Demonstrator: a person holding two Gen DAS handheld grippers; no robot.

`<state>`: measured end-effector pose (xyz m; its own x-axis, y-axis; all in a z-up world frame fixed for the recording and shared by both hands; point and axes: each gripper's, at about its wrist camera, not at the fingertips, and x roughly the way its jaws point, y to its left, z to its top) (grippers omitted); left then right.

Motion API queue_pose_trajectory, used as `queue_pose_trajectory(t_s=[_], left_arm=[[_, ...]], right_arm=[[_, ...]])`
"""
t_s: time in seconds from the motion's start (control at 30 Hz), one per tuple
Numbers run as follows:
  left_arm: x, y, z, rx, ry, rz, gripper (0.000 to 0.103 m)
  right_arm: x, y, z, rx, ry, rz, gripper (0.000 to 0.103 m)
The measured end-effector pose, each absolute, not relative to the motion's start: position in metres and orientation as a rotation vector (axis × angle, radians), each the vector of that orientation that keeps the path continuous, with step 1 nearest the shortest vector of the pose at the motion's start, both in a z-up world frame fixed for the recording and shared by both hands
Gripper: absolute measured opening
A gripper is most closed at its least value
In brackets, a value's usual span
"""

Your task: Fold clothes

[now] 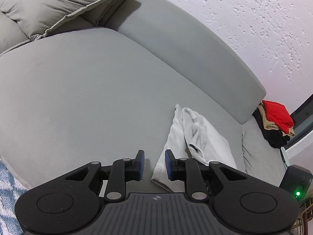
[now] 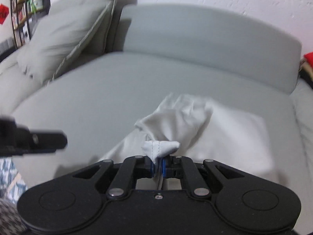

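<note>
A white garment [image 1: 203, 135] lies partly folded and rumpled on the grey sofa seat [image 1: 88, 98], towards its right end. My left gripper [image 1: 155, 162] hovers just over the garment's near left edge. Its blue pads stand apart and the seat shows through the gap, so it is open and holds nothing. In the right wrist view the white garment [image 2: 225, 129] is spread ahead. My right gripper [image 2: 158, 164] is shut on a bunched, hemmed corner of it, lifted off the seat. The left gripper's black finger [image 2: 47, 139] juts in from the left, blurred.
A grey pillow [image 1: 58, 5] leans at the sofa's back left, and the backrest [image 1: 185, 49] runs behind the seat. A pile of red, tan and black clothes [image 1: 277, 117] sits past the right end. A blue patterned rug [image 1: 7, 192] lies below left. A bookshelf [image 2: 25, 9] stands far left.
</note>
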<state>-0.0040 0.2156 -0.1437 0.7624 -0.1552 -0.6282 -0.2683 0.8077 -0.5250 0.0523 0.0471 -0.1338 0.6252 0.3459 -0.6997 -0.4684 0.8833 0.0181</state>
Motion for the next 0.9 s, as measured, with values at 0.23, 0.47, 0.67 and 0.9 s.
queue_pose_trajectory(t_s=[0.23, 0.47, 0.67, 0.9], left_arm=[[-0.008, 0.221, -0.149, -0.671, 0.712, 0.055, 0.019], [-0.011, 0.22, -0.151, -0.671, 0.711, 0.066, 0.019], [-0.015, 0.224, -0.151, -0.677, 0.711, 0.101, 0.019], [-0.017, 0.223, -0.152, -0.671, 0.719, 0.138, 0.019]], right_arm=[[0.072, 0.019, -0.106, 0.118, 0.784, 0.431, 0.007], [0.083, 0.014, -0.087, 0.24, 0.788, 0.428, 0.007], [0.077, 0.039, -0.115, 0.083, 0.865, 0.484, 0.007], [0.064, 0.043, -0.117, -0.09, 0.901, 0.655, 0.017]])
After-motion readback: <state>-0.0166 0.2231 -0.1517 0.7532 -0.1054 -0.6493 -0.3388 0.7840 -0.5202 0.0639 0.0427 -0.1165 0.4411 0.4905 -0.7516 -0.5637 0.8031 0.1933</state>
